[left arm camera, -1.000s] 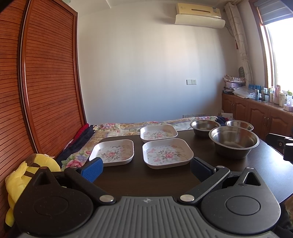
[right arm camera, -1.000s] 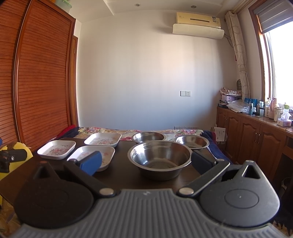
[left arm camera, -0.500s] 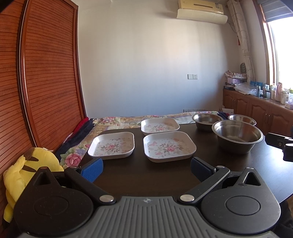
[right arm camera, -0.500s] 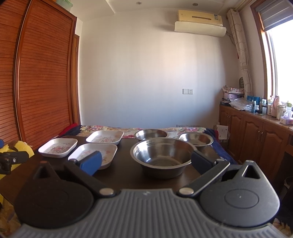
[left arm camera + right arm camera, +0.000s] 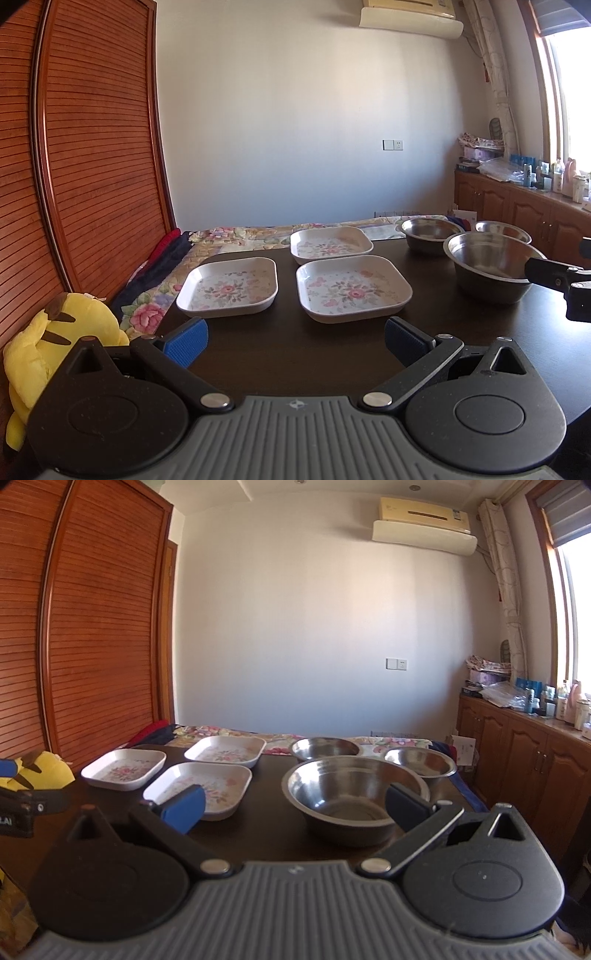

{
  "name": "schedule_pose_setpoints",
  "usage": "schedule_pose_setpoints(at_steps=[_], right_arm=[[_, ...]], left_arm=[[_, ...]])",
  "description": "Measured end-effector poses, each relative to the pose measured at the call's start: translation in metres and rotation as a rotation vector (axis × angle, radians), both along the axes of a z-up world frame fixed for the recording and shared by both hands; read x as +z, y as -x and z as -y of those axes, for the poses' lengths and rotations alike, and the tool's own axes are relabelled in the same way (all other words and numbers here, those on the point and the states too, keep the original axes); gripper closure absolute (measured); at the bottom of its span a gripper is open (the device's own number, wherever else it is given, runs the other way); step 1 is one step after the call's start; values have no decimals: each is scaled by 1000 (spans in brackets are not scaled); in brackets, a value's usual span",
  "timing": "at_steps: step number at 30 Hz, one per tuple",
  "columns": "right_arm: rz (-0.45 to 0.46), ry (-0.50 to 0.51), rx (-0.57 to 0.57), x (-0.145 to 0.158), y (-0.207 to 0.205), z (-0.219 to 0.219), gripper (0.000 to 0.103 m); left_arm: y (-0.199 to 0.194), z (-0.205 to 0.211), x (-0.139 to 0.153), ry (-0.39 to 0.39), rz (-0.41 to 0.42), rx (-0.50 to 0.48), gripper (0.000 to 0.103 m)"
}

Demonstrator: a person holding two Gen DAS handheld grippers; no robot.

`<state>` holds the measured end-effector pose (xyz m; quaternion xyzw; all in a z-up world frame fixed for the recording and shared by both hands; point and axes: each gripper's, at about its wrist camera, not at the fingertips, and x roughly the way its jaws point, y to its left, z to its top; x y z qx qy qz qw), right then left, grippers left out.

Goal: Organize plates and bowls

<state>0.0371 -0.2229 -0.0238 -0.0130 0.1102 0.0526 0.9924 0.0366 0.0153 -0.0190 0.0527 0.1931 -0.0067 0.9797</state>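
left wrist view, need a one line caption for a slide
Open left gripper hovers before three floral plates and three steel bowls on a dark table.

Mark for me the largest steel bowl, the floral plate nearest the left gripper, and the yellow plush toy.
largest steel bowl (image 5: 347, 794), right wrist view, on its inner wall.
nearest floral plate (image 5: 352, 291), left wrist view, on the flower print at its middle.
yellow plush toy (image 5: 55, 343), left wrist view, on its yellow body.
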Motion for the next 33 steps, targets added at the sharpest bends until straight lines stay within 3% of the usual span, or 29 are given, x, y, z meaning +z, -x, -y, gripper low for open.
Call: schedule_pose_setpoints(at_steps=[6, 22, 24, 28, 33], right_arm=[[6, 11, 39, 0, -16, -12, 0], [-84, -3, 197, -5, -69, -41, 2], [-96, 4, 213, -5, -78, -46, 12], [-124, -1, 242, -9, -95, -56, 16], [-179, 27, 266, -21, -109, -67, 32]], left_arm=[[-26, -7, -1, -8, -8, 2, 0], [-89, -16, -12, 5, -56, -53, 2], [-99, -18, -14, 2, -67, -58, 5], [-115, -21, -19, 5, -91, -71, 10], [-134, -22, -26, 30, -134, -109, 26]])
